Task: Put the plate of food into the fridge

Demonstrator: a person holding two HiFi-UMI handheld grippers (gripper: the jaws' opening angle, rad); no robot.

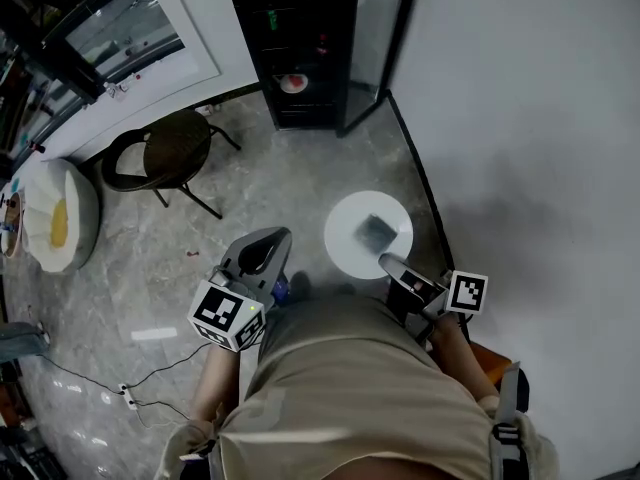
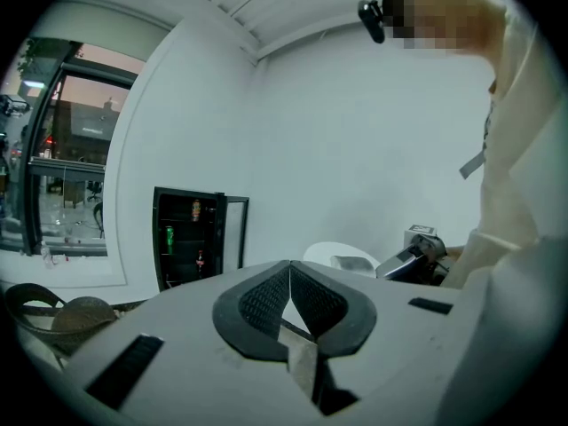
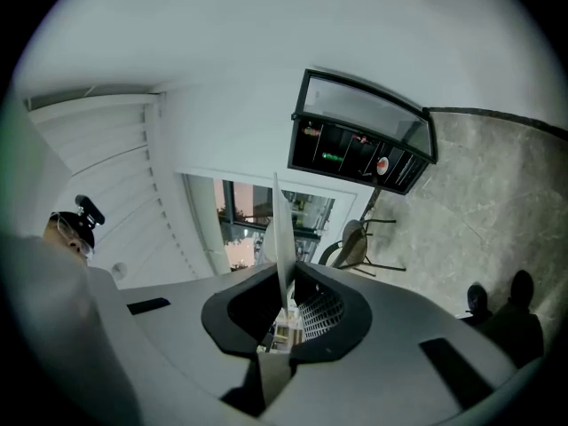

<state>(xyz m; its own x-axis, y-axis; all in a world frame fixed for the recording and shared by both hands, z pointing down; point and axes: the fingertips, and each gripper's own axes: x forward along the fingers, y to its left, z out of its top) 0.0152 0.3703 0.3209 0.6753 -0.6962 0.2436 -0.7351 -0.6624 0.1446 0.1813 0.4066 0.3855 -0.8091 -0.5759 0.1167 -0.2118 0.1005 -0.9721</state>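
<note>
Two grippers: right gripper (image 3: 286, 302) clenched on rim of one plate (image 1: 345, 230) — left gripper (image 2: 289, 280) closed, holding nothing. One fridge (image 1: 290, 58), door (image 1: 375, 38) open; one chair (image 1: 175, 150).

No print is legible anywhere: the small cans and bottles (image 2: 169, 238) in the black glass-door fridge (image 1: 250, 58), upper middle of the head view, show only coloured blurs (labels too small to read).
</note>
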